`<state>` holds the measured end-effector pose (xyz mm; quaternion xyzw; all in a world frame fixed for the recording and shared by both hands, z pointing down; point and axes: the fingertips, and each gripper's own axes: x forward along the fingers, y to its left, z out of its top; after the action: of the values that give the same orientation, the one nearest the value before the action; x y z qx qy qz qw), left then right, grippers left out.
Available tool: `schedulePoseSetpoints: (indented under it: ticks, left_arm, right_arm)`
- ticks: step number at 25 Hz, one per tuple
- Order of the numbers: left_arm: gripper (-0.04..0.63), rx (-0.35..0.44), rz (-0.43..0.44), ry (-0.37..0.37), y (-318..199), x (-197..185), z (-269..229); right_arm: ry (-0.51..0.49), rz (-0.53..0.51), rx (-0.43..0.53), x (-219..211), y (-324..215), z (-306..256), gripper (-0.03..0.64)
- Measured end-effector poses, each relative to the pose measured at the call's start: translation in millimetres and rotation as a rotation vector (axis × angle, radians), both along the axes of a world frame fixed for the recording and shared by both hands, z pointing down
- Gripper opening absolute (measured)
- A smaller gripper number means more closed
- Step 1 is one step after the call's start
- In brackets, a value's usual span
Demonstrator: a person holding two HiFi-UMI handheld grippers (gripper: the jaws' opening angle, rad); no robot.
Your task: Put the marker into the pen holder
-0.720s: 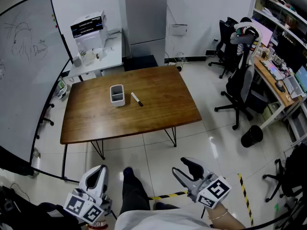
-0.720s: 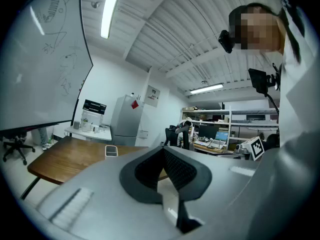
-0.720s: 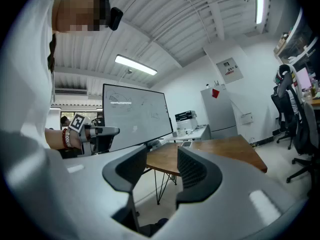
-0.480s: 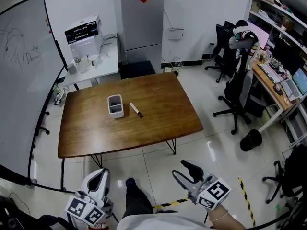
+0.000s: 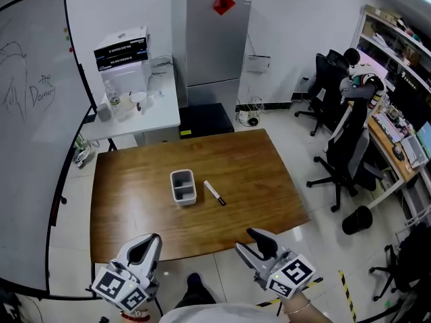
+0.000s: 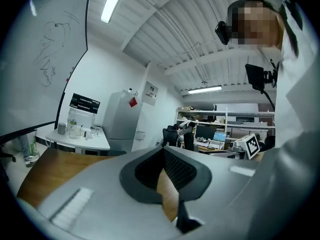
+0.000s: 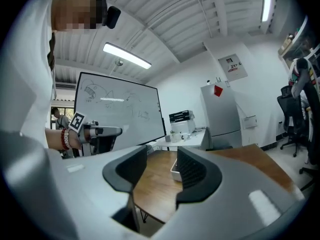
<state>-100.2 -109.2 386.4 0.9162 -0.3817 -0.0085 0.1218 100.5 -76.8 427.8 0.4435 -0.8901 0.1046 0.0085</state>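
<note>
A black-and-white marker (image 5: pixel 215 192) lies flat on the brown wooden table (image 5: pixel 135 200), just right of a small white-grey pen holder (image 5: pixel 182 186) near the middle. Both grippers hang over the table's near edge, well short of them. My left gripper (image 5: pixel 149 242) has its fingers together, with nothing in it; in its own view the pads (image 6: pixel 176 168) meet at the tip. My right gripper (image 5: pixel 251 243) stands open and empty. In the right gripper view its jaws frame the tabletop, and the pen holder (image 7: pixel 174 170) shows in the gap of that gripper (image 7: pixel 162 166).
A whiteboard (image 5: pixel 34 113) stands along the left. Behind the table are a white side table (image 5: pixel 135 110) with boxes and a grey cabinet (image 5: pixel 212 39). Office chairs (image 5: pixel 343 147), a desk and a black bin (image 5: pixel 357 219) are at the right.
The table has come much closer in the head view. Both grippers now reach over its near edge instead of hanging above bare floor. Neither gripper's jaws have visibly changed.
</note>
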Motion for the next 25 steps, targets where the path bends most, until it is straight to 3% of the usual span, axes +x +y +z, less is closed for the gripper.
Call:
schedulePoseSetpoints:
  ticks: [6, 11, 15, 20, 25]
  left_arm:
    - [0.0, -0.005, 0.057, -0.003, -62, -17, 6]
    - [0.0, -0.031, -0.006, 0.002, -86, -24, 17]
    - [0.0, 0.013, -0.18, 0.017, -107, -41, 8]
    - [0.0, 0.216, -0.148, -0.052, -115, -32, 19]
    - [0.0, 0.135, -0.115, -0.048, -118, -18, 69]
  right_arm:
    - [-0.022, 0.022, -0.012, -36, -82, 11, 0.161]
    - [-0.058, -0.056, -0.054, -31, -111, 40, 0.15]
    - [0.068, -0.058, -0.184, -8, -143, 100, 0.15]
    - [0.199, -0.081, -0.314, 5, -183, 168, 0.138]
    - [0.314, -0.108, -0.407, 1, -200, 214, 0.143]
